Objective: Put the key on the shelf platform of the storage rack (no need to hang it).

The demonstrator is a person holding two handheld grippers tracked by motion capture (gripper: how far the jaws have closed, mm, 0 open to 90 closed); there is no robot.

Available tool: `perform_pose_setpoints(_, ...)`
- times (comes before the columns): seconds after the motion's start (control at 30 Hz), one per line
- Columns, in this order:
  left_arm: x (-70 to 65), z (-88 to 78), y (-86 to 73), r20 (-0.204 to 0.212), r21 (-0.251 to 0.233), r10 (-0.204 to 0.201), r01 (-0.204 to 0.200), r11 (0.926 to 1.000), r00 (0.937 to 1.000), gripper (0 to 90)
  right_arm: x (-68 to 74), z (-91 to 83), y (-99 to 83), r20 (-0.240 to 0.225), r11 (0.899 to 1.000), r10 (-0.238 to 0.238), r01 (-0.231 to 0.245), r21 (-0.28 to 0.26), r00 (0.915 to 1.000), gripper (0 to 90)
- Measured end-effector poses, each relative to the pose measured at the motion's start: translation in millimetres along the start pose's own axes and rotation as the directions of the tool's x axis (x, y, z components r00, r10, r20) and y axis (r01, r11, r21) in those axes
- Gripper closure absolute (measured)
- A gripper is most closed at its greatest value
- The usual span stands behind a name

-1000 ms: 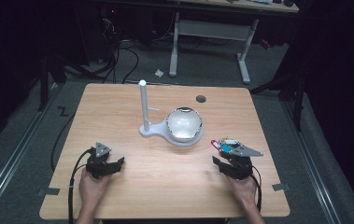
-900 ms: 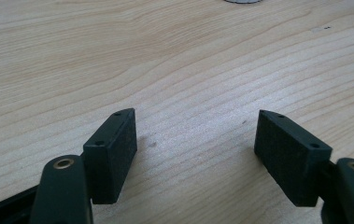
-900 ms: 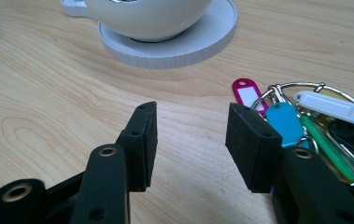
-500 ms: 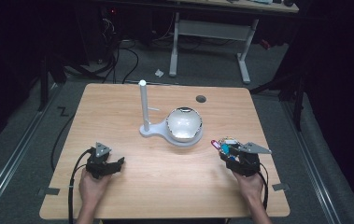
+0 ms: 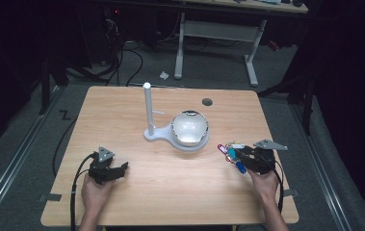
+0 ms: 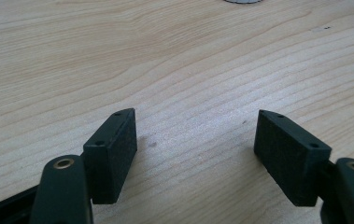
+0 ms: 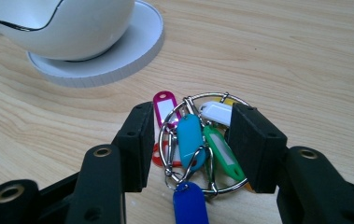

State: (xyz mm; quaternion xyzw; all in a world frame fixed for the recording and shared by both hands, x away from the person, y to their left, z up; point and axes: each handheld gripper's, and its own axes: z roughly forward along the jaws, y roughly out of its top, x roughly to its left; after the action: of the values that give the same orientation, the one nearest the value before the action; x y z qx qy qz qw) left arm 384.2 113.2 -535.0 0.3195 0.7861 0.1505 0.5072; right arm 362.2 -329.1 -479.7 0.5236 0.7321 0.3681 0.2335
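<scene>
Key ring (image 7: 202,140): between my right claw (image 7: 186,140) pads, near the desk (image 5: 170,192) right edge.
Right claw: part open, jaws just widening, ring unclamped.
Left claw (image 6: 195,140): open, empty.

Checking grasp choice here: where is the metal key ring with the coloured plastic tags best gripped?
Across the metal key ring at its wire rim, from above: it seems to lie flat on the wooden table, tags bunched inside, and the right gripper's open jaws, just widened, already straddle it.

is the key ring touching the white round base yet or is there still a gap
Apart. In the right gripper view bare wood lies between the key ring and the rim of the white round base; the high view shows the same gap.
</scene>
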Motion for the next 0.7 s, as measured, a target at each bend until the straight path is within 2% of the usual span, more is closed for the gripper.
perform_pose_setpoints(0.3, 0.0, 0.0, 0.0, 0.0, 0.0, 0.0, 0.0, 1.0, 1.0, 30.3, -9.5, 17.3, 1.8, 0.02, 0.999, 0.015, -0.016, 0.051, 0.9997, 49.4)
perform_pose_setpoints(0.43, 0.0, 0.0, 0.0, 0.0, 0.0, 0.0, 0.0, 1.0, 1.0, 30.3, -9.4, 28.4, -0.6, 0.025, 0.996, 0.007, -0.009, 0.083, 0.9997, 49.5)
perform_pose_setpoints(0.7, 0.0, 0.0, 0.0, 0.0, 0.0, 0.0, 0.0, 1.0, 1.0, 30.3, -11.3, 40.1, -3.1, 0.046, 0.994, -0.005, 0.0, 0.114, 0.9989, 49.6)
